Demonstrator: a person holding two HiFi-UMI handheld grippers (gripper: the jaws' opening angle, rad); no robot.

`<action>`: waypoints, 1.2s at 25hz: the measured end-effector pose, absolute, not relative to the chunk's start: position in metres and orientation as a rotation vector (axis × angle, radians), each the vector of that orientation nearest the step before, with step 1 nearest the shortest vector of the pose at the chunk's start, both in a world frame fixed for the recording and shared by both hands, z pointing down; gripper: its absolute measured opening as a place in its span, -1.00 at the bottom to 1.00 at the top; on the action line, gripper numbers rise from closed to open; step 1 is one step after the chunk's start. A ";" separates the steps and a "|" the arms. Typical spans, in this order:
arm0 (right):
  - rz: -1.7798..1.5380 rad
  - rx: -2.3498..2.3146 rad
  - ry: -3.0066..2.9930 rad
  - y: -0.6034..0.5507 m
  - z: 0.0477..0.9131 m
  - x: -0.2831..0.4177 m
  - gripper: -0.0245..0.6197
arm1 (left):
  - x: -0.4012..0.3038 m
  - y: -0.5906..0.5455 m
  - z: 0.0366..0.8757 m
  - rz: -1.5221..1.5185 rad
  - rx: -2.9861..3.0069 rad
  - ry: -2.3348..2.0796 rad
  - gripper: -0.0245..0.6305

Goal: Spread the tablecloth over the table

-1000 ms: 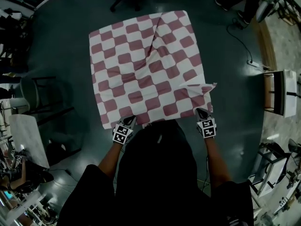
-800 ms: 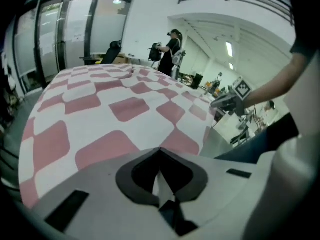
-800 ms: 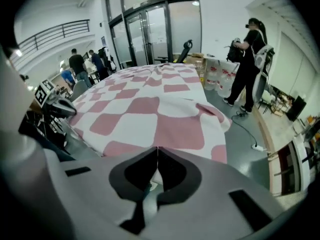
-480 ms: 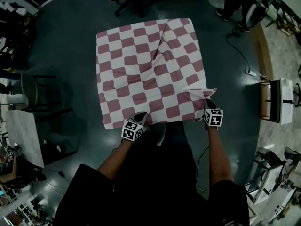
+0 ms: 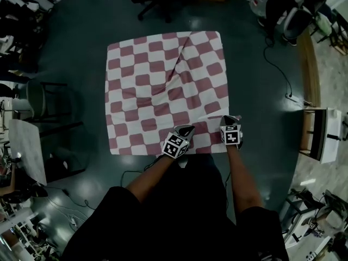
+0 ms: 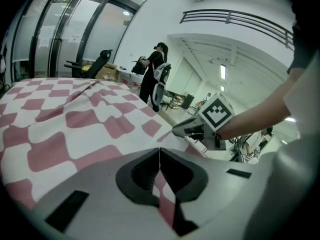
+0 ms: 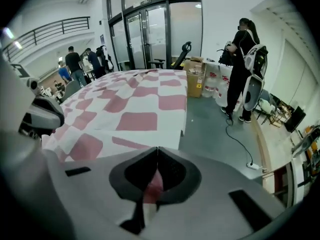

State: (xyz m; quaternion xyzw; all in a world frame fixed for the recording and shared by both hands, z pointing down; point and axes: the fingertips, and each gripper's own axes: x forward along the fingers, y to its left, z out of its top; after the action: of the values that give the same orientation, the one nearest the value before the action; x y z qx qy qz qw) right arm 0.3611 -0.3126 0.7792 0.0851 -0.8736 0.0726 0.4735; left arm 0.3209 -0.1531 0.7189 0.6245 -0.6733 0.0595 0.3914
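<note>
Tablecloth: the red-and-white checked tablecloth (image 5: 163, 86) lies over the table and covers it completely, so none of the table's top shows from the head view.
Left gripper: the left gripper (image 6: 159, 156) is at the table's near side, about the middle of it; its jaws are pressed together with a strip of the hem pinched between them.
Right gripper: the right gripper (image 7: 157, 156) is at the table's near right corner, jaws likewise closed tight on the edge of the fabric. The two grippers are near each other.
Lie of the cloth: a long crease (image 5: 179, 64) runs from the table's far side down toward its middle. A small flap (image 5: 216, 117) is folded back onto the top, just inside the near right corner.
How it will handle: thin, light and limp, judging by the wrinkles. It will likely follow a pull at the hem but bunch up if pushed, and it may slide on the table.
Where to hold: the hem, with the two grips set well apart along the table's near side, so a tug tightens the whole width.
Risk: with the grips this close together, a pull would probably gather the cloth instead of flattening the crease.
</note>
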 end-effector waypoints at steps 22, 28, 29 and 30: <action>0.105 0.072 -2.229 -0.375 0.771 0.225 -0.87 | 0.299 -0.216 0.731 0.177 1.480 -1.756 -0.87; 0.148 0.245 -2.241 -0.372 0.776 0.274 -0.87 | 0.302 -0.213 0.745 0.231 1.527 -1.719 -0.87; 0.171 0.263 -2.239 -0.371 0.776 0.279 -0.87 | 0.301 -0.214 0.743 0.232 1.531 -1.716 -0.87; 0.197 0.275 -2.235 -0.370 0.776 0.283 -0.87 | 0.300 -0.214 0.743 0.234 1.534 -1.713 -0.87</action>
State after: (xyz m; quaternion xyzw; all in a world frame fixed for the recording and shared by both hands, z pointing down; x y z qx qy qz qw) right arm 0.2830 -0.3696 0.7762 0.1101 -0.8943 0.0788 0.4265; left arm 0.2997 -0.2141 0.7429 0.6073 -0.6783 0.0927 0.4032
